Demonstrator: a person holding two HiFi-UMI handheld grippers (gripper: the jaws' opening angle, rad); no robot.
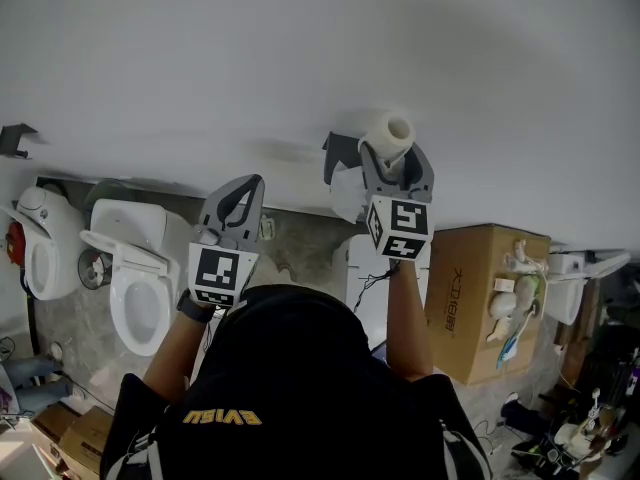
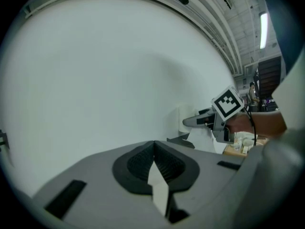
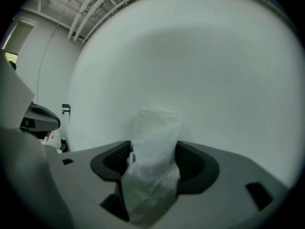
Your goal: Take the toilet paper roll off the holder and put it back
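Observation:
The white toilet paper roll sits between the jaws of my right gripper, which is shut on it, close to the white wall. Its open core faces up and right. The dark wall holder juts out just left of the roll, and a loose tail of paper hangs below it. In the right gripper view the crumpled roll fills the gap between the pads. My left gripper hangs lower left of the holder, shut and empty. Its view shows the right gripper at the holder.
Two white toilets stand on the floor at the left. A cardboard box with small items on it stands at the right, with clutter beyond it. Another dark bracket is on the wall at far left.

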